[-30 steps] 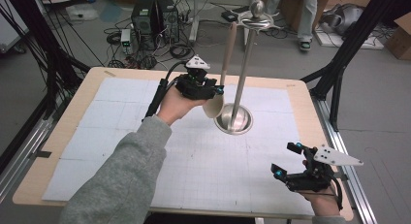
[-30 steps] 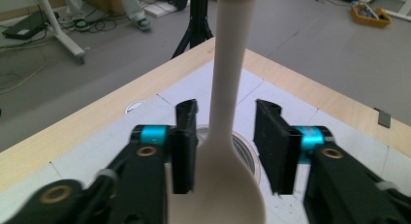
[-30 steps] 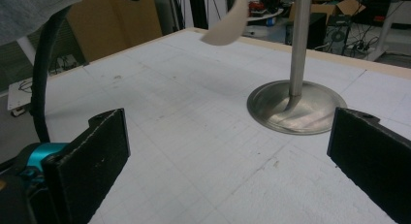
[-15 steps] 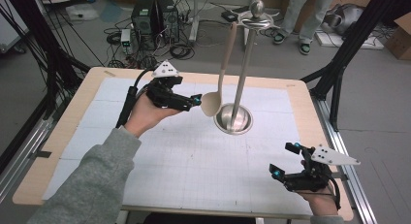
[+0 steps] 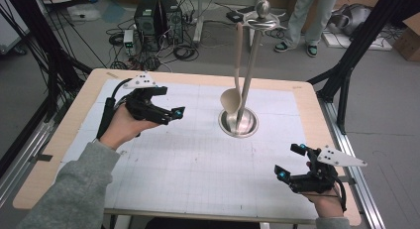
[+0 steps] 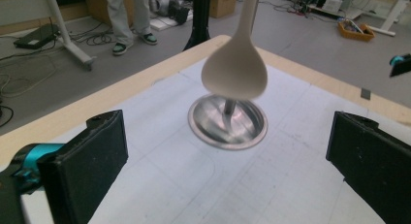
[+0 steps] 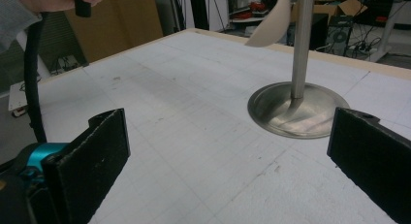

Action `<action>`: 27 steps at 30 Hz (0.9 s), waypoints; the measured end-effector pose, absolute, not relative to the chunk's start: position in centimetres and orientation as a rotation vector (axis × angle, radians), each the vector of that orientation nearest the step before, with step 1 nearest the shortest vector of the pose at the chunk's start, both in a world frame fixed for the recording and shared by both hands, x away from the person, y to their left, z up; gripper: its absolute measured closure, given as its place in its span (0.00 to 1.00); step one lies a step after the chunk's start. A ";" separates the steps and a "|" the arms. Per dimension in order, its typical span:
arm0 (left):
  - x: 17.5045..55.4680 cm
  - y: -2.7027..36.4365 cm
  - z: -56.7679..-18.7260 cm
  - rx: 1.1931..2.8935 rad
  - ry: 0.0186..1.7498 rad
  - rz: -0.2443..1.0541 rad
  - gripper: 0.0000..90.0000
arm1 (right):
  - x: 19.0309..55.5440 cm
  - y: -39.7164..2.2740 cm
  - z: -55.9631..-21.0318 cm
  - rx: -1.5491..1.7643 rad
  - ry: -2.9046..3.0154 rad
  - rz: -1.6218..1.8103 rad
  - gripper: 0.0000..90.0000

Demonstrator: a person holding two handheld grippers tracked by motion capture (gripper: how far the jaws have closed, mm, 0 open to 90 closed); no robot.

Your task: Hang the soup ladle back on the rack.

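Left of the stand (image 5: 247, 65), we see the left gripper (image 5: 171, 115), jaws just opened wide and empty, facing the hanging spoon (image 5: 233, 90); right gripper (image 5: 289, 162) wide.

My left tool (image 5: 171, 112): black body, teal jaw tips, grey three-cornered plate, thick black cable. Right tool (image 5: 292, 162) same build. Grey sleeve (image 5: 74, 189) on my left arm.

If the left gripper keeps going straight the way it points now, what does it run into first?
Probably the spoon hanging from the stand: its bowl sits dead ahead between the open jaws of the left gripper, above the stand's round base. Depth is hard to judge.
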State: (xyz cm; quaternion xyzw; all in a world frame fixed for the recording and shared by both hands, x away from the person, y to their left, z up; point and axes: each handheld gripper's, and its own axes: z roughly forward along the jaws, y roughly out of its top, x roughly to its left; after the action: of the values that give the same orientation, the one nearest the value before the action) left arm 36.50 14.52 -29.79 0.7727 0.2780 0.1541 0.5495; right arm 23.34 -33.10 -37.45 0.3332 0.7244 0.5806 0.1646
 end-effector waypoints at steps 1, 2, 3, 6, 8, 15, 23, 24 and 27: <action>36.3 15.0 -30.0 1.825 0.663 0.375 0.02 | 23.4 -33.1 -37.5 0.947 2.067 1.651 0.00; 36.2 15.5 -30.3 1.821 0.666 0.375 0.02 | 23.5 -33.1 -37.6 0.955 2.068 1.653 0.00; 36.0 16.0 -30.5 1.819 0.669 0.375 0.02 | 23.6 -33.0 -37.6 0.957 2.070 1.651 0.00; 35.4 17.5 -31.0 1.813 0.685 0.399 0.02 | 23.8 -32.9 -37.7 0.960 2.074 1.652 0.00; 35.2 18.0 -31.2 1.801 0.694 0.400 0.02 | 23.9 -32.8 -37.7 0.960 2.073 1.656 0.00; 33.4 21.9 -31.1 1.699 0.684 0.428 0.02 | 24.5 -32.3 -37.8 0.948 2.085 1.659 0.00; 31.6 23.7 -31.8 1.709 0.652 0.480 0.02 | 25.0 -32.2 -37.8 0.948 2.064 1.675 0.00; 31.5 23.8 -32.0 1.710 0.653 0.488 0.02 | 25.0 -32.2 -37.8 0.948 2.061 1.674 0.00; 31.0 24.4 -32.6 1.701 0.651 0.493 0.02 | 25.1 -32.3 -37.8 0.952 2.051 1.681 0.00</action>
State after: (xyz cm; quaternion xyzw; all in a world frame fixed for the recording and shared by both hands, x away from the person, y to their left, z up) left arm 30.98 24.37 -32.63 0.7298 0.2794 0.2114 0.5871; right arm 25.10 -32.30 -37.77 0.3335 0.7185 0.5887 0.1614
